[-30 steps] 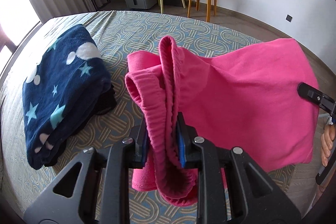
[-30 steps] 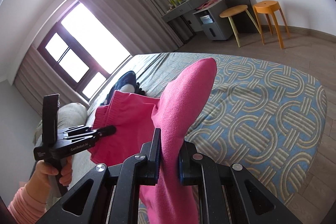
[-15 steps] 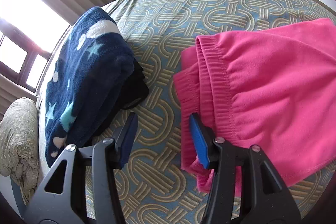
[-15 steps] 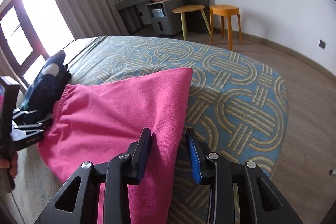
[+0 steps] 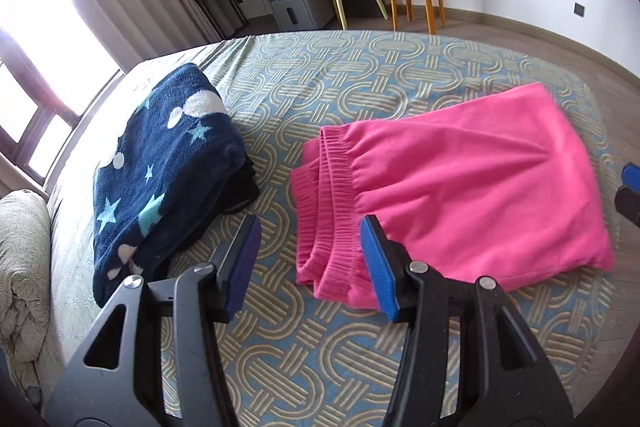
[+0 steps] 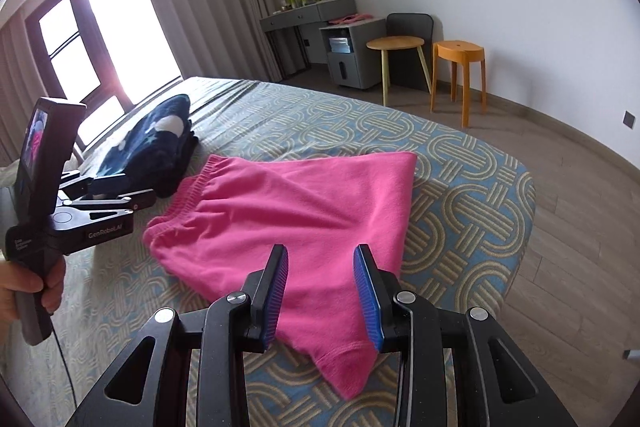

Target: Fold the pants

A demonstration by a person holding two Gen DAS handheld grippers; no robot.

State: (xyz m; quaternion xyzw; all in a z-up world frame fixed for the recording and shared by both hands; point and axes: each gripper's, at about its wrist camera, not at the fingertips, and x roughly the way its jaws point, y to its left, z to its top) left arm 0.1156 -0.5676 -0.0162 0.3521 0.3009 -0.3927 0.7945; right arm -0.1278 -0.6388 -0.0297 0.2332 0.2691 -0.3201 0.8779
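The pink pants (image 5: 460, 187) lie folded flat on the patterned bed, waistband toward the left. They also show in the right wrist view (image 6: 288, 223). My left gripper (image 5: 310, 233) is open and empty, raised just in front of the waistband. My right gripper (image 6: 320, 259) is open and empty, raised over the near edge of the pants by the leg ends. The left gripper also shows in the right wrist view (image 6: 116, 195), held in a hand at the left.
A folded navy star-pattern garment (image 5: 160, 179) lies on the bed (image 5: 360, 75) left of the pants, over something black. A beige pillow (image 5: 20, 267) is at far left. The bed's edge and wooden floor (image 6: 560, 267) are to the right. Stools and a desk stand by the far wall.
Both grippers held the pink pants up, then laid them on the bed and let go. Both have opened and drawn back and up from the cloth.
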